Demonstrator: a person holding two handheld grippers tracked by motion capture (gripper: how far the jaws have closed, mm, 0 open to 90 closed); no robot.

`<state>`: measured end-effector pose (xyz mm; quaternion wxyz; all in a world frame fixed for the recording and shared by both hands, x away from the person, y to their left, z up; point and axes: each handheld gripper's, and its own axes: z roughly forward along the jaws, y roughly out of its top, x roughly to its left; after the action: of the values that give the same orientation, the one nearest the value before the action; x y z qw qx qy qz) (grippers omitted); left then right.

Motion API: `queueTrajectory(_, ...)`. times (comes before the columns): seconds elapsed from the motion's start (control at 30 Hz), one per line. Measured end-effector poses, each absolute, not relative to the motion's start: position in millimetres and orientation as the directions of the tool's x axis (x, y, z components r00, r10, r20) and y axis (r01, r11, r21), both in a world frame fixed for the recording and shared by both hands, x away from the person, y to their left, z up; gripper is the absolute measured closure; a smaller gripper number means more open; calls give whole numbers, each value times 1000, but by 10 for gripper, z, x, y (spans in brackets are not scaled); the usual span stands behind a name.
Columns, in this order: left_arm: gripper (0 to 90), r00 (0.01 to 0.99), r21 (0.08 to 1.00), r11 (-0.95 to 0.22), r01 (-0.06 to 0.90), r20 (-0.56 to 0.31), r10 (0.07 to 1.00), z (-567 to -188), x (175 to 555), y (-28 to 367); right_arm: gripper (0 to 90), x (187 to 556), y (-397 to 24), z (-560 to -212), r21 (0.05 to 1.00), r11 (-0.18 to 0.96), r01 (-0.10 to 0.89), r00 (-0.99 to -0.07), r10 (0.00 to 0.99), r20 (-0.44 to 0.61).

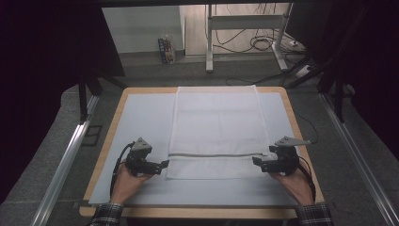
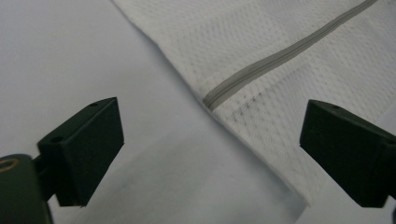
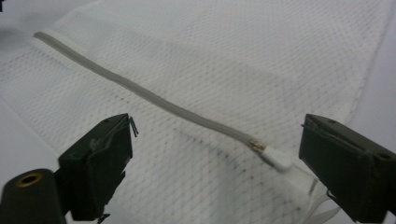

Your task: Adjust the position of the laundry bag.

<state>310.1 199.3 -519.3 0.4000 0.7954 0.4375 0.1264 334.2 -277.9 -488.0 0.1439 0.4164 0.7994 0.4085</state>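
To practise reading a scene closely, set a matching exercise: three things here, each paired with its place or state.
Things:
1. mesh bag
2. zip pull
3. left gripper

Places or states:
A. open, beside the bag's near left corner
B. spread flat down the middle of the table
C. at the zip's end, between the right gripper's open jaws

Pairs: 1-B, 2-C, 3-A
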Motion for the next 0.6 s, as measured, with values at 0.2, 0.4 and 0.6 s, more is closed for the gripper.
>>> queueTrajectory(0.2,172,585,764,-282,580,-150,797,-5111,3276,1935,239,3487,-2770,-4828,757,337,560,-604,791,95)
queueTrajectory(0.4,251,589,766,-294,571,-133,797,-5103,3421,1870,308,3649,-2754,-4811,742,371,558,-616,785,70)
queueTrajectory(0.6,357,586,758,-312,573,-113,802,-5133,3575,1786,395,3812,-2821,-4793,729,383,568,-583,812,28)
